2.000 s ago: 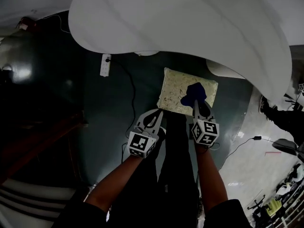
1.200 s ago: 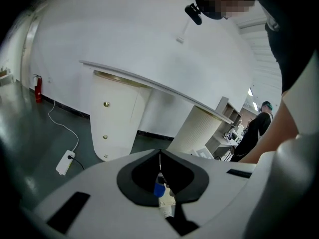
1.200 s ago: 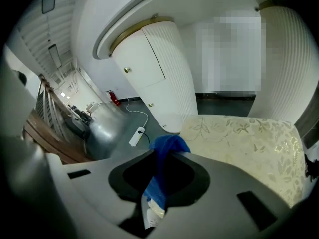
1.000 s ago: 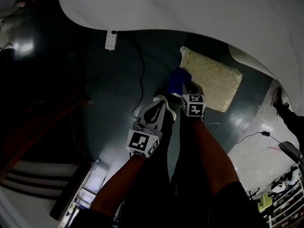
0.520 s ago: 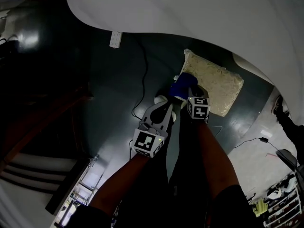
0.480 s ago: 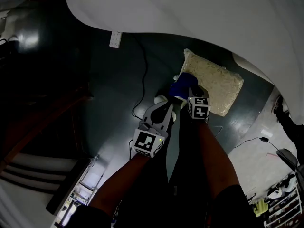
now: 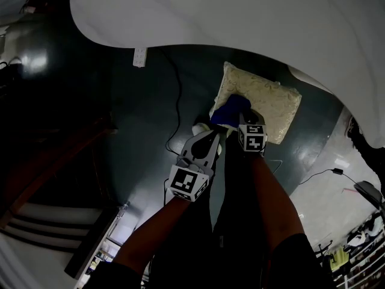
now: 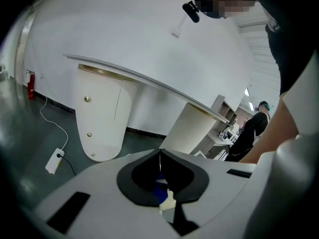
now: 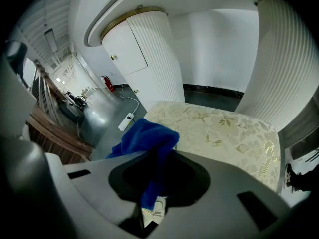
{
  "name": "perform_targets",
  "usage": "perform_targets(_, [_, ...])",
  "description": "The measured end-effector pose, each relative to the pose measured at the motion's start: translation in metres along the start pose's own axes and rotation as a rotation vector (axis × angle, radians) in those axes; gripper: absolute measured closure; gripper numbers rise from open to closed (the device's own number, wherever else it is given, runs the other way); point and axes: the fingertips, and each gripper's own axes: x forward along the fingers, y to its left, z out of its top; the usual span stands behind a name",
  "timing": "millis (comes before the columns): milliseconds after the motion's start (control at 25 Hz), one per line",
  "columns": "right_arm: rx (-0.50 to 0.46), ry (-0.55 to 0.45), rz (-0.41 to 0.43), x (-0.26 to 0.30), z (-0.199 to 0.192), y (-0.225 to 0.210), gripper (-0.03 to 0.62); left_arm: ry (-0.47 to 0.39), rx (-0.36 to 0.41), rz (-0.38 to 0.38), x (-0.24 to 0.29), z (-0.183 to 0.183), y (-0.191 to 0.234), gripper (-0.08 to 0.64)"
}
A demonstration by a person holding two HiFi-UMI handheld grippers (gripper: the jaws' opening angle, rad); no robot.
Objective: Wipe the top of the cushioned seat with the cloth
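Two handheld grippers show in the head view. The right gripper (image 7: 239, 114) carries a crumpled blue cloth (image 7: 231, 108) over the near left corner of the cream, leaf-patterned cushioned seat (image 7: 267, 101). The left gripper (image 7: 207, 136) hangs just beside it, off the seat. The left gripper view shows its jaws pressed together on nothing, with a sliver of blue behind them. The right gripper view shows its jaws pinching the drooping cloth. Whether the cloth touches the seat is unclear.
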Motion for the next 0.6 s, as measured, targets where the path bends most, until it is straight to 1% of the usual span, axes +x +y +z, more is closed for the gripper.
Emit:
perform_targets(200, [0.041, -0.005, -0.007, -0.010, -0.002, -0.015, 0.508, 0.046, 0.018, -0.021, 0.017, -0.008, -0.019, 0.543])
perform_targets(320, [0.052, -0.012, -0.012, -0.014, -0.009, -0.026, 0.508, 0.058, 0.020, -0.031, 0.024, -0.010, -0.028, 0.543])
perform_targets(480, [0.069, -0.011, -0.025, -0.021, -0.017, -0.042, 0.508, 0.072, 0.036, -0.065, 0.034, -0.012, -0.042, 0.543])
perform_targets(600, [0.073, -0.019, -0.032, -0.026, -0.021, -0.054, 0.508, 0.087, 0.025, -0.083, 0.037, -0.017, -0.052, 0.543])
